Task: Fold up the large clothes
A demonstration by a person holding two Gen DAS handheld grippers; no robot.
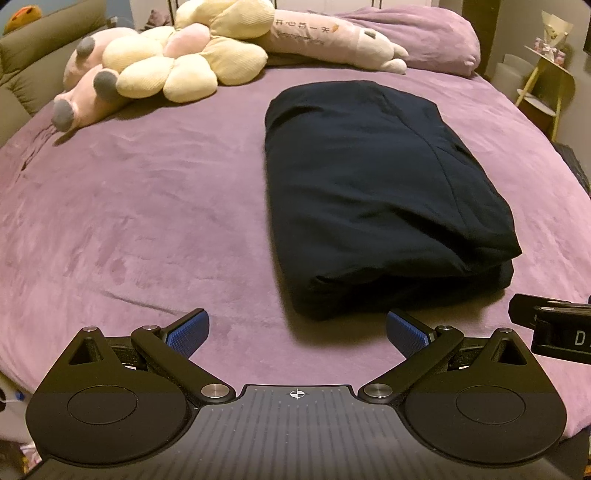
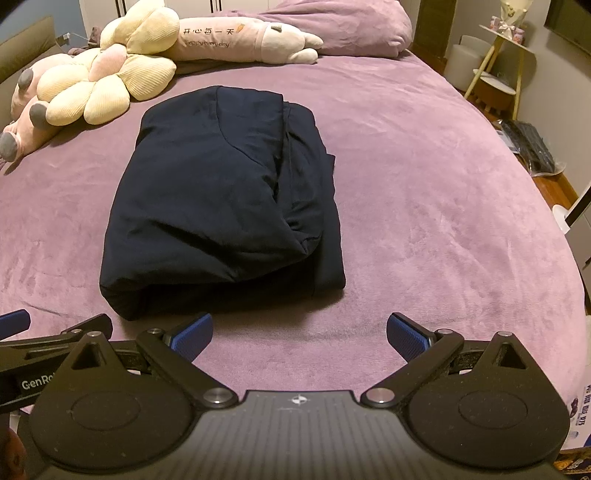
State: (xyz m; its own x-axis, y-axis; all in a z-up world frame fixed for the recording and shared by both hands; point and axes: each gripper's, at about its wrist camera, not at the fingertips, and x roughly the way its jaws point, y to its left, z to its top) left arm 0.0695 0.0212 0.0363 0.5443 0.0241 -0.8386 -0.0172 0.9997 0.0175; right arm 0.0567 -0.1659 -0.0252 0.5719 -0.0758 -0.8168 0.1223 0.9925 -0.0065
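Observation:
A dark navy garment (image 1: 380, 199) lies folded into a thick rectangle on the purple bed (image 1: 147, 206). In the right wrist view the same garment (image 2: 225, 206) sits left of centre, its folded layers showing on its right side. My left gripper (image 1: 297, 332) hovers just short of the garment's near edge, open, blue pads (image 1: 186, 334) wide apart and empty. My right gripper (image 2: 299, 336) is open too, held over bare bedspread (image 2: 424, 206) to the right of the garment's near corner, touching nothing.
Plush toys, a yellow flower cushion (image 1: 177, 66) and a long pink pillow (image 1: 325, 40), lie at the head of the bed. A purple duvet heap (image 2: 343, 26) sits beyond them. A small side table (image 2: 495, 74) stands right of the bed.

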